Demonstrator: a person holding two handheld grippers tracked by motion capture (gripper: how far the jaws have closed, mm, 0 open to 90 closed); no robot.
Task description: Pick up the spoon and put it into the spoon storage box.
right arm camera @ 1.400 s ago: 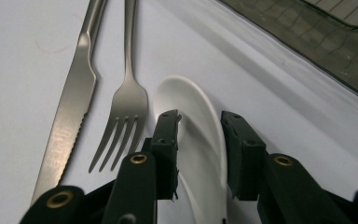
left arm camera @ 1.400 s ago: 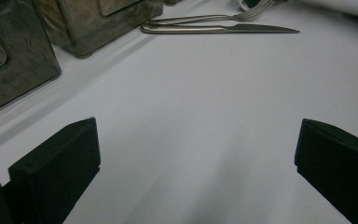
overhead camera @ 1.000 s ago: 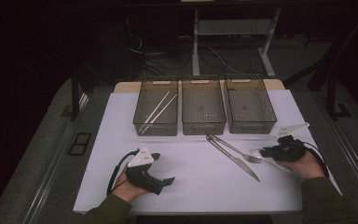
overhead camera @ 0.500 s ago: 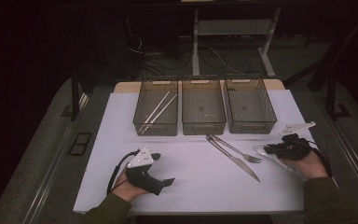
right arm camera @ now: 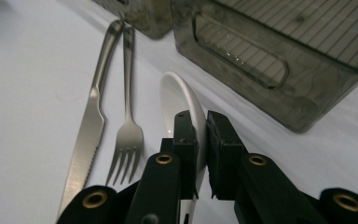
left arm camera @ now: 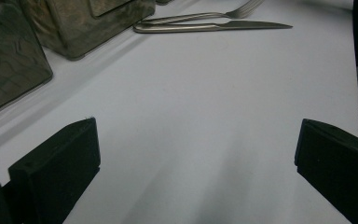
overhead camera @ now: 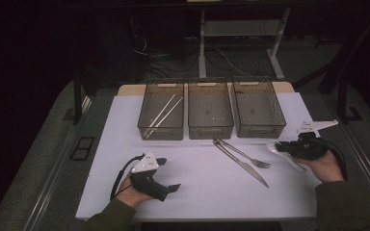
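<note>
R gripper (right arm camera: 196, 140) is pinched on a white spoon (right arm camera: 182, 105), jaws clamped on its edge w/ the bowel-shaped end sticking out ahead of the tips. In the high view the R gripper (overhead camera: 294, 146) sits at the right edge of the white mat (overhead camera: 202, 192), the spoon (overhead camera: 275, 148) near the mat surface, its handle running back under the hand (overhead camera: 325, 166).

Just left of the spoon lie a fork (right arm camera: 128, 126) and a knife (right arm camera: 86, 135), side by side, handles pointing away toward the bins, nearly touching at the far ends. Nothing sits btwn spoon and fork. Straight ahead and to the right of the R gripper is the right bin (right arm camera: 279, 60), dark see-through plastic w/ a handle cutout facing the gripper; its near wall is the closest obstacle.

Three bins stand in a row at the mat's far side: left bin (overhead camera: 161, 115) holds chopsticks (overhead camera: 163, 114), middle bin (overhead camera: 210, 113) and right bin (overhead camera: 259, 108) beside it.

L gripper (left arm camera: 191, 154) rests well apart on the mat's near left, jaws spread wide, bare mat btwn them. High view shows the L gripper (overhead camera: 168, 185) pointing right, toward the knife (overhead camera: 243, 163) and fork (overhead camera: 248, 156).
</note>
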